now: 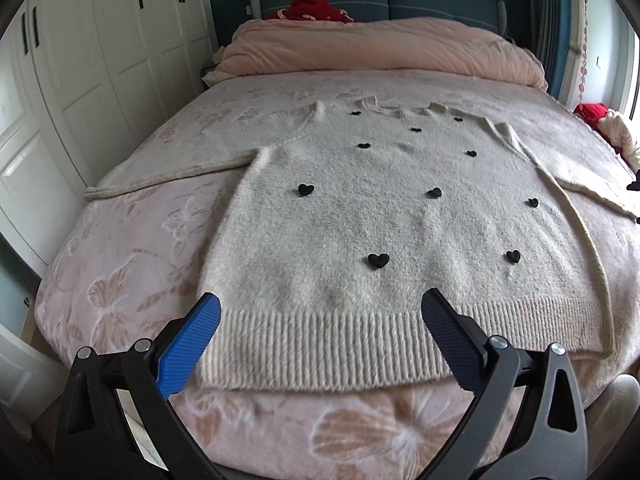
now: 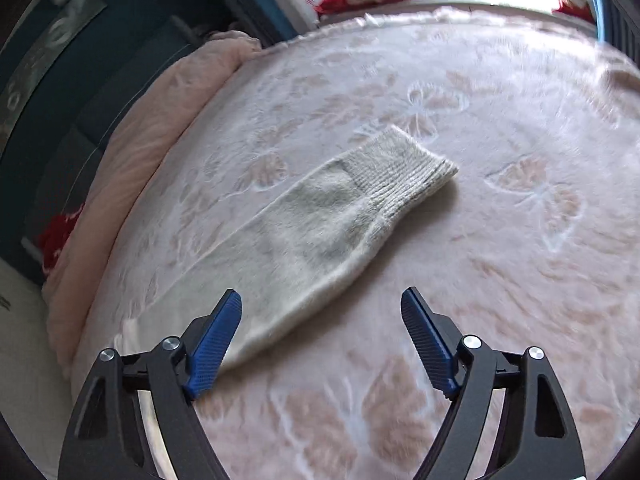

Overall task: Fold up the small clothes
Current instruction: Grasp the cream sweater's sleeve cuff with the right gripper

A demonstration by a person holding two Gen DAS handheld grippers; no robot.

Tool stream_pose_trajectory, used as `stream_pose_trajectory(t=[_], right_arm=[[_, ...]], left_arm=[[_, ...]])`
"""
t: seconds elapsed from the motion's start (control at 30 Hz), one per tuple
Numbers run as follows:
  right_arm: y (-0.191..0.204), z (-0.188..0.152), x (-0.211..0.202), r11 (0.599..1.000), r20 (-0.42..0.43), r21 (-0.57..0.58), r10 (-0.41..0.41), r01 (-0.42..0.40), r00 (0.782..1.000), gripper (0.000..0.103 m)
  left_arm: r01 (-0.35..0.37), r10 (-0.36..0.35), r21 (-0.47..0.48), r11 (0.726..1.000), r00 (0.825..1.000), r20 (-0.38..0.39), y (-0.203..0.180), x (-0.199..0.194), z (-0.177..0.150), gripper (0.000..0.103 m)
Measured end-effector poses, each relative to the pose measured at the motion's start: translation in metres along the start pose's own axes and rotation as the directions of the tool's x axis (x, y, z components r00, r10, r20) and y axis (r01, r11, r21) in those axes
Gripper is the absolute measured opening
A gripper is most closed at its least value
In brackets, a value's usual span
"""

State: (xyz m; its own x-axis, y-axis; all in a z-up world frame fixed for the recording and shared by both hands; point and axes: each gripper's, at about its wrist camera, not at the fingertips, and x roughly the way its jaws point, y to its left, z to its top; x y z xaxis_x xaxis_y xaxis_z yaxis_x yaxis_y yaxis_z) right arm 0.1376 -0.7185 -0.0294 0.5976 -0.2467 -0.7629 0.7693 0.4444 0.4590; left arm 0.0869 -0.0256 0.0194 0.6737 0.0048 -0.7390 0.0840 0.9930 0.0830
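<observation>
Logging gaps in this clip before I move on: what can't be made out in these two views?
- Left wrist view: the sweater has its right sleeve end cut off by the frame edge.
- Right wrist view: the sleeve runs behind the left finger; the sweater body is out of frame.
- Neither view shows the other gripper.

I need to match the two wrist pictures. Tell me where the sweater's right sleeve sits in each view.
Left wrist: the fluffy cream knitted sweater's right sleeve runs off toward the right edge, cuff out of frame.
Right wrist: the sleeve fills the centre, ribbed cuff pointing up-right.
Shared landmark: the pink butterfly-patterned blanket beneath it.
</observation>
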Motion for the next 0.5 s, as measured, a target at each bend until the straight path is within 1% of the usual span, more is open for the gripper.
stream_pose_trajectory(t=[0.07,0.17,0.2,0.23,0.27,0.3,0.33,0.37,0.4,0.43,0.47,0.5], right_arm=[[-0.01,0.01,0.017,0.998,-0.016,0.056,0.005,-0.004,1.0,0.073],[-0.018,0.017,0.033,0.992,0.01,0.122,0.019,-0.02,1.0,0.059],[-0.018,0.019,0.036,0.991,0.015,0.129,0.027,-0.029,1.0,0.042],[-0.017,0.021,0.039,0.99,0.013,0.135,0.032,-0.033,0.999,0.018],[-0.014,0.024,0.043,0.989,0.005,0.142,0.036,-0.037,0.999,0.013],[-0.009,0.028,0.042,0.986,0.018,0.155,0.059,-0.061,0.998,0.013],[-0.001,0.03,0.034,0.983,0.054,0.157,0.091,-0.099,0.994,0.013],[0.018,0.033,0.018,0.976,0.124,0.127,0.161,-0.176,0.979,0.013],[0.037,0.036,0.006,0.971,0.162,0.079,0.211,-0.226,0.964,0.013],[0.063,0.035,-0.007,0.961,0.183,0.005,0.27,-0.276,0.945,0.013],[0.096,0.03,-0.021,0.94,0.179,-0.087,0.341,-0.33,0.923,0.013],[0.135,0.02,-0.036,0.902,0.152,-0.191,0.417,-0.387,0.896,0.013]], left_arm=[[0.001,-0.001,0.002,1.0,1.0,-0.016,-0.003,0.009,0.004,0.098],[0.003,-0.003,-0.009,1.0,0.999,-0.037,-0.005,0.02,0.009,0.098],[0.003,-0.004,-0.014,1.0,0.999,-0.041,-0.005,0.024,0.01,0.098],[0.005,-0.006,-0.022,1.0,0.999,-0.046,-0.005,0.027,0.012,0.098],[0.007,-0.009,-0.027,1.0,0.999,-0.049,-0.005,0.03,0.013,0.098],[0.009,-0.011,-0.03,1.0,0.999,-0.051,-0.004,0.032,0.014,0.098],[0.012,-0.014,-0.034,0.999,0.999,-0.051,-0.003,0.034,0.016,0.098],[0.017,-0.019,-0.039,0.999,0.998,-0.052,-0.002,0.036,0.017,0.098],[0.022,-0.025,-0.047,0.999,0.998,-0.052,0.0,0.038,0.02,0.098],[0.028,-0.031,-0.055,0.998,0.998,-0.051,0.002,0.039,0.021,0.098],[0.038,-0.041,-0.069,0.997,0.998,-0.05,0.005,0.04,0.024,0.098],[0.051,-0.055,-0.086,0.995,0.997,-0.048,0.008,0.041,0.027,0.098]])
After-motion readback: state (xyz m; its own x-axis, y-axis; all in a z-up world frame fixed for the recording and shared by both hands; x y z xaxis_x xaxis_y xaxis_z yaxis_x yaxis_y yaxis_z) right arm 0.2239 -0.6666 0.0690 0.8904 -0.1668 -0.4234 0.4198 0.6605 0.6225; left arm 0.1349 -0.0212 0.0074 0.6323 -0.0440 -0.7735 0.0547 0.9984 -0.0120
